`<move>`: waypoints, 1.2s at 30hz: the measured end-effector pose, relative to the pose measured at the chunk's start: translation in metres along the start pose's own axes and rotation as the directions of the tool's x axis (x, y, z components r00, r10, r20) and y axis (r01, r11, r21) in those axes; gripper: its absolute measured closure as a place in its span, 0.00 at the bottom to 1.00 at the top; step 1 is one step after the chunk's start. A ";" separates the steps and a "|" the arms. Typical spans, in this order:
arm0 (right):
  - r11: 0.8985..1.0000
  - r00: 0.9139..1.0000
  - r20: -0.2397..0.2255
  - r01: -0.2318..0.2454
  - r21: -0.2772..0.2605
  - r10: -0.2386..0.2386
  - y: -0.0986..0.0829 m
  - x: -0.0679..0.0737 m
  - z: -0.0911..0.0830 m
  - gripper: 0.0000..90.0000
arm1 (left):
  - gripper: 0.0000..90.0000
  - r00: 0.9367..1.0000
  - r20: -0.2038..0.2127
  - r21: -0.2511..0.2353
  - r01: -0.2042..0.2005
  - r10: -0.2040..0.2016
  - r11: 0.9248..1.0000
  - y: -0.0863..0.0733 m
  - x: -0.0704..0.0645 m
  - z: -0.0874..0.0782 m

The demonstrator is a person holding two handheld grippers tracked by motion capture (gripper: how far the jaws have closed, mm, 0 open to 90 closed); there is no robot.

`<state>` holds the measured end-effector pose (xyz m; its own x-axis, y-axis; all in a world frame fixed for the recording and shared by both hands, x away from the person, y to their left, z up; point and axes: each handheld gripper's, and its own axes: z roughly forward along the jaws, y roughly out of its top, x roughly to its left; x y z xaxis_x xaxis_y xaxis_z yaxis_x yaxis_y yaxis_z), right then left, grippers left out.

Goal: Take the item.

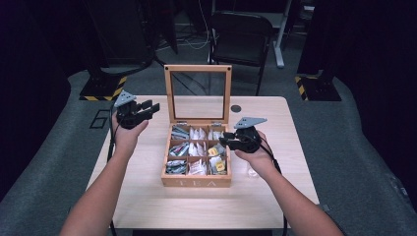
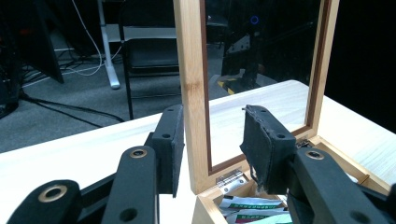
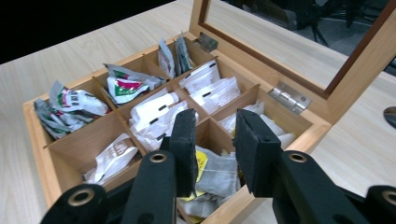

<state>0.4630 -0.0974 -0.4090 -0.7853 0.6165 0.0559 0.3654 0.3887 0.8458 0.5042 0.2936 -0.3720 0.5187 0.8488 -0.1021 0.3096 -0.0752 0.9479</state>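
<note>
High view: the tea box (image 1: 196, 181) sits mid-worktop, lid (image 1: 197, 93) upright; left gripper view: your left hand-held gripper (image 2: 212, 151), released, straddles the stiff lid frame—grip it there; right gripper view: your right hand-held gripper (image 3: 214, 151), released, hovers over light, crushable tea bags (image 3: 212, 175).

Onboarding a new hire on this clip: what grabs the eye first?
The wooden tea box at mid-table, its glass lid standing upright, nine compartments full of tea bags. The left gripper, open, straddles the lid's side frame; the right gripper, open, hovers over the box's right-hand compartments.
</note>
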 end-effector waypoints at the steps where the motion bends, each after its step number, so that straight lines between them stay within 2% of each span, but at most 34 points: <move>1: 1.000 1.000 0.000 0.001 -0.002 -0.001 -0.001 0.001 0.000 0.76 | 0.65 1.000 0.000 0.000 0.001 -0.001 1.000 0.000 0.000 0.000; 7: 1.000 1.000 -0.010 0.024 0.003 -0.024 -0.007 0.007 0.001 0.75 | 0.65 1.000 0.000 -0.004 0.000 0.000 1.000 0.000 -0.001 -0.001; 13: 1.000 1.000 -0.026 0.004 0.004 -0.004 -0.014 0.011 0.003 0.73 | 0.65 1.000 0.006 -0.005 -0.004 0.004 1.000 0.001 -0.003 -0.001; 20: 1.000 0.999 -0.042 0.006 0.025 -0.005 -0.022 0.016 0.009 0.72 | 0.65 1.000 0.009 -0.004 -0.008 0.008 1.000 0.001 -0.004 -0.002; 23: 0.999 0.998 -0.051 0.032 0.035 -0.030 -0.023 0.019 0.011 0.74 | 0.65 1.000 0.009 -0.006 -0.008 0.008 1.000 0.001 -0.004 -0.003; 26: 0.999 0.997 -0.065 0.034 0.041 -0.031 -0.024 0.022 0.013 0.75 | 0.65 1.000 0.008 -0.005 -0.007 0.007 1.000 0.002 -0.004 -0.004; 31: 0.997 0.997 -0.066 0.054 0.064 -0.050 -0.028 0.024 0.019 0.75 | 0.65 1.000 0.009 -0.006 -0.006 0.006 1.000 0.001 -0.004 -0.004; 36: 0.996 0.997 -0.065 0.054 0.068 -0.049 -0.030 0.024 0.022 0.75 | 0.65 1.000 0.011 -0.007 -0.008 0.008 1.000 0.001 -0.004 -0.004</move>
<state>0.4442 -0.0796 -0.4448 -0.8332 0.5508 0.0487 0.3560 0.4670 0.8095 0.4995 0.2919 -0.3692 0.5297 0.8425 -0.0982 0.3001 -0.0779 0.9507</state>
